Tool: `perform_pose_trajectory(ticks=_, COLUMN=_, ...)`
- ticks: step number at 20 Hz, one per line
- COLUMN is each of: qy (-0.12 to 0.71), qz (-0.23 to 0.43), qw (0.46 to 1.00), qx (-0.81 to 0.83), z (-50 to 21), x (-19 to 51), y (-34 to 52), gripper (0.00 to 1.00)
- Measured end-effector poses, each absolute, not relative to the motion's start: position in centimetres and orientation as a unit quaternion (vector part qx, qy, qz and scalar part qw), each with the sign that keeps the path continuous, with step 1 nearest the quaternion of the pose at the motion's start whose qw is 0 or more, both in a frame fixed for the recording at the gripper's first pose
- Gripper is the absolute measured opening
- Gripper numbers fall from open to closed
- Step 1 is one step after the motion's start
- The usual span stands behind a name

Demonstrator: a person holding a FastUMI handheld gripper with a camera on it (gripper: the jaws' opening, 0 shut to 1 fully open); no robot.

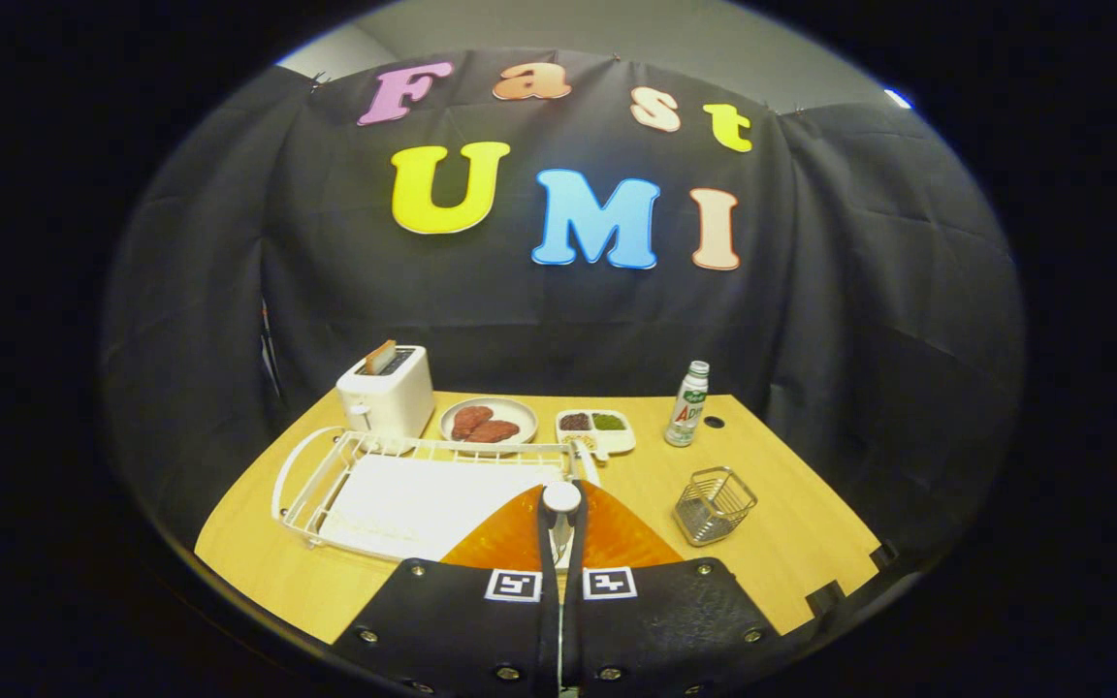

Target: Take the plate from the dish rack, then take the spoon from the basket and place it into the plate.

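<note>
So the jaws are pressed nearly together and pinching a white plastic spoon (561,497). Its rounded end pokes up just past their tips and the thin shaft runs back down the slit between them. Right under and just ahead of the jaws is the translucent orange round plate (617,538), flat on the wooden desk (791,523) and fanning out to both sides of the spoon. I'd say the plate part is done and this is the drop-off step. My advice for doing it well: the spoon looks pretty much centred over the plate, so don't drift sideways. Lower until the spoon is close to the orange surface, tip it flatter so it won't bounce or roll off the rim, then spread the jaws slowly and back straight out so nothing drags the plate along. The plate looks light and slick, so a nudge could slide it on the desk. The silver wire mesh basket (714,506) sits ahead and to the right of the jaws, well apart from the plate, and looks empty from here. The white wire dish rack (326,475) with its flat white tray is ahead and to the left, close beside the plate's far-left edge, so watch that side when pulling back. Beyond the rack is a white toaster (386,396), well out of the way.
</note>
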State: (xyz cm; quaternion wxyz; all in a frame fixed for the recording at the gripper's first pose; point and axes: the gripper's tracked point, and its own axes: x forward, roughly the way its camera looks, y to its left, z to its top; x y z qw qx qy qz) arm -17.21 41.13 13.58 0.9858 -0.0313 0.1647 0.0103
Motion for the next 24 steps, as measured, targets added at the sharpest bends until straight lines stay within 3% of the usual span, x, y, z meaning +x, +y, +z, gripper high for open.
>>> perform_pose_trajectory(ticks=11, qy=0.227, qz=0.078, qw=0.970, qx=-0.036, z=7.0, x=-21.3, y=45.7, gripper=0.02)
perform_pose_trajectory(ticks=21, qy=0.267, qz=0.101, qw=0.958, qx=-0.030, z=2.4, x=-22.5, y=45.7, gripper=0.01)
perform_pose_trajectory(ticks=23, qy=0.263, qz=0.095, qw=0.960, qx=-0.025, z=2.4, x=-22.5, y=45.3, gripper=0.02)
perform_pose_trajectory(ticks=24, qy=0.262, qz=0.096, qw=0.960, qx=-0.019, z=2.5, x=-22.6, y=45.1, gripper=0.11)
